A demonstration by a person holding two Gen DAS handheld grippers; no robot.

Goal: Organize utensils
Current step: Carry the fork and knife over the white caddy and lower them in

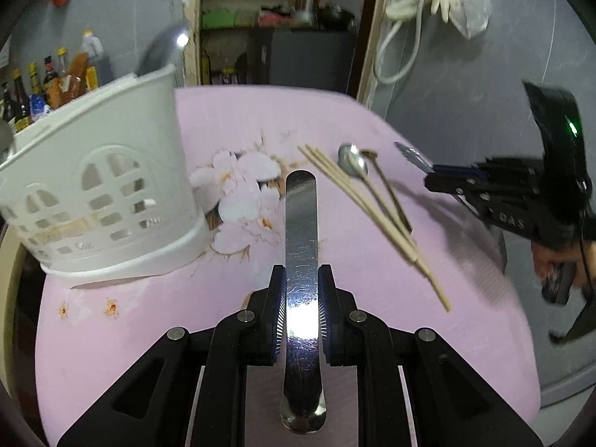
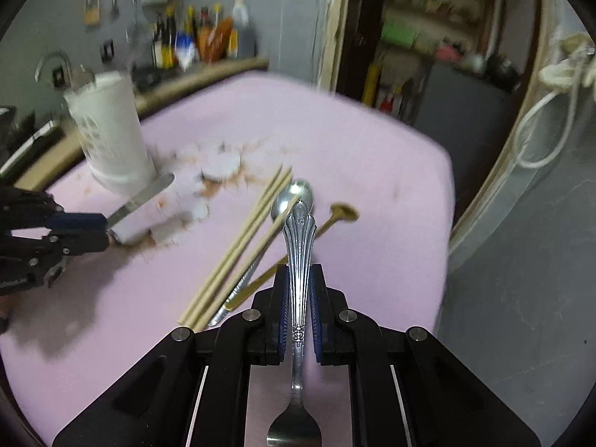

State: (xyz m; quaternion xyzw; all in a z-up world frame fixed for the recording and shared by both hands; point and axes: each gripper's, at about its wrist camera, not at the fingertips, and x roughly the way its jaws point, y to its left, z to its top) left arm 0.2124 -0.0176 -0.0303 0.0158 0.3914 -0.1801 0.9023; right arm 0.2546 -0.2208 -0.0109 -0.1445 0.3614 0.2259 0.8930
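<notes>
Left gripper (image 1: 301, 305): we see its jaws pinching a flat steel handle (image 1: 301, 223).
Right gripper (image 2: 300, 298): jaws clamped on a fork (image 2: 298, 246), tines toward the camera.
Ahead of the jaws: chopsticks (image 2: 238, 249), silver spoon (image 2: 292, 197), gold spoon (image 2: 342, 213) on the pink cloth (image 2: 335, 141).
Far left: white caddy (image 1: 100, 182).

On the table (image 1: 372, 119) the utensil caddy (image 1: 108, 186) stands at the left, a spoon bowl (image 1: 164, 48) rising out of it behind its rim; to the right lie the chopsticks (image 1: 368, 208), a spoon (image 1: 352, 164) beside them and a small scoop (image 1: 387, 190) just beyond; bottles (image 1: 48, 78) stand behind the caddy; the left claw (image 1: 301, 298) holds a flat handle (image 1: 301, 231) above the table; the right claw (image 2: 300, 298) holds a fork (image 2: 298, 260) over the chopsticks' near ends.
</notes>
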